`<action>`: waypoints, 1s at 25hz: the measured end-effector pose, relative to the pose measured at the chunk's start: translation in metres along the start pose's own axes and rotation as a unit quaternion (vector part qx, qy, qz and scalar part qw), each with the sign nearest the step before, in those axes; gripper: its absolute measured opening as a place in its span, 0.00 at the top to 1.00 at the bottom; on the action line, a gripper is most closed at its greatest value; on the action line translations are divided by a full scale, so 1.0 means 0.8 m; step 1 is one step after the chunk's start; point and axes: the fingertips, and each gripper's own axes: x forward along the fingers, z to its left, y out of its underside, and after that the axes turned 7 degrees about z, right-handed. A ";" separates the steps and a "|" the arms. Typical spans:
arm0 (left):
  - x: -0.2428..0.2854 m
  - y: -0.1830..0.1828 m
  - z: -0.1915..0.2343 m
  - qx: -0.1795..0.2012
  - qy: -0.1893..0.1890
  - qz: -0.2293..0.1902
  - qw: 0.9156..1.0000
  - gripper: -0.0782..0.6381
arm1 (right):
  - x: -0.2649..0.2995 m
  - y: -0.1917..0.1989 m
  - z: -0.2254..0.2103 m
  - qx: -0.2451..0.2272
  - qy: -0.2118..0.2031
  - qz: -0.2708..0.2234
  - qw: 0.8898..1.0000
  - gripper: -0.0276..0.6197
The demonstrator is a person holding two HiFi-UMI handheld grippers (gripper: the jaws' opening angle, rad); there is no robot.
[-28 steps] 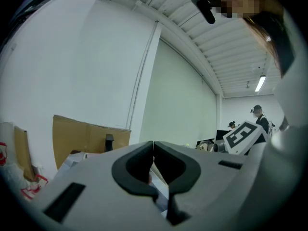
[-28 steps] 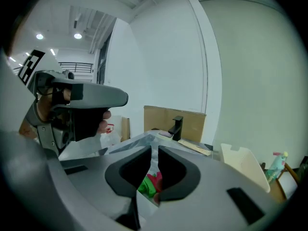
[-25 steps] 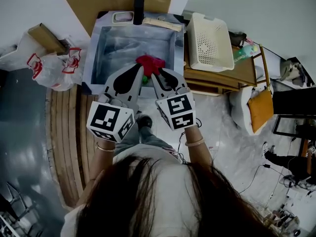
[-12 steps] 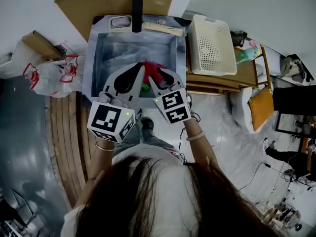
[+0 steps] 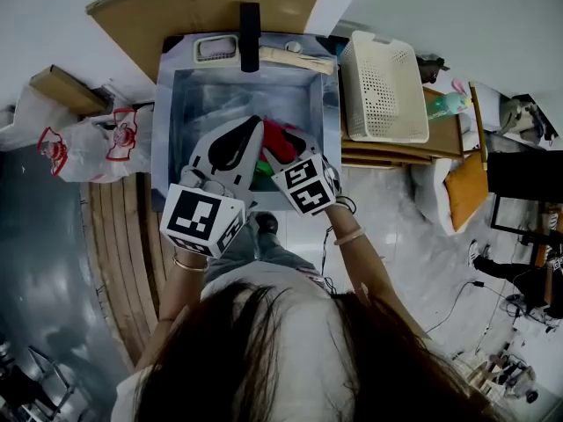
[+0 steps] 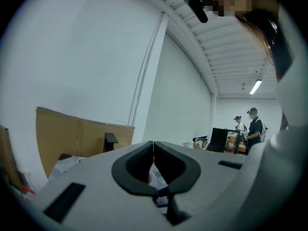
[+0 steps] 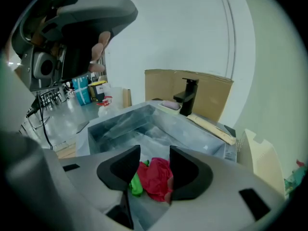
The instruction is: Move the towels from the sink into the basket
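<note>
Two tongs (image 5: 256, 127) (image 5: 287, 144) carry marker cubes (image 5: 203, 221); the bag (image 5: 92, 143) shows illegible red print.

No word, number or brand can be read anywhere; the crumpled white plastic bag (image 5: 88, 143) at the head view's left carries red print; it is too small to make out.

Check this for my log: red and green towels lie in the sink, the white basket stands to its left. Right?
No: the head view shows the white basket to the right of the sink. The towels do lie in it.
</note>
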 end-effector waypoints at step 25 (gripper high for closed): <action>0.039 0.025 0.063 -0.025 0.029 0.021 0.999 0.88 | 0.166 0.097 -0.036 0.098 -0.052 0.179 0.978 0.55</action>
